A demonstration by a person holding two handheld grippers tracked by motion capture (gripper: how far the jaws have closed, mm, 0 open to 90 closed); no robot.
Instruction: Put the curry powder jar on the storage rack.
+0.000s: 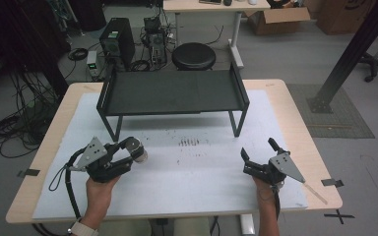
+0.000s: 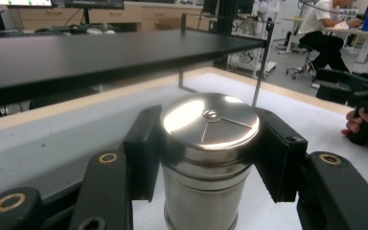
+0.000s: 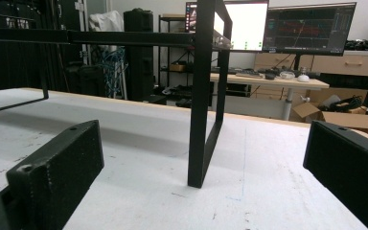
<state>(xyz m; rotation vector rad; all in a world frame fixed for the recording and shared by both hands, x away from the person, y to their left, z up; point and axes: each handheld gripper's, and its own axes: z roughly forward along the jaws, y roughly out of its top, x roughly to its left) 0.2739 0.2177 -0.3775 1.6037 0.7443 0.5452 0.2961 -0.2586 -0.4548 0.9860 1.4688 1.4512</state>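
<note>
High view, bench [image 1: 285, 105]: I count one, pale wood rim under a white sheet marked with dark scuffs.
High view, black shelf [image 1: 172, 92]: one low stand on thin legs, at the far middle of the bench.
High view, left gripper [image 1: 134, 150]: in my left hand [image 1: 100, 189], front left of the bench, turned toward the middle.
High view, metal canister [image 1: 139, 151]: one, at the tip of the left gripper, in front of the shelf's left leg.
High view, right gripper [image 1: 259, 154]: in my right hand, front right of the bench, its two fingers spread with nothing between.
High view, floor: one round black stool [image 1: 193, 55] behind the bench, a computer tower beside it.
Left gripper view, fingers [image 2: 280, 160]: two, clamped on the canister's sides just under its lid.
Left gripper view, canister: upright, one shiny lid with three creases meeting at a small centre stud.
Left gripper view, background: one seated person [image 2: 328, 33] at a far desk; my other gripper at the right edge.
Right gripper view, fingers [image 3: 60, 175]: two, wide apart, empty, low over the sheet.
Right gripper view, shelf leg [image 3: 206, 103]: one black frame standing ahead between the fingers, well clear of both.
Right gripper view, monitors [image 3: 309, 28]: two, lit, on a far desk.
</note>
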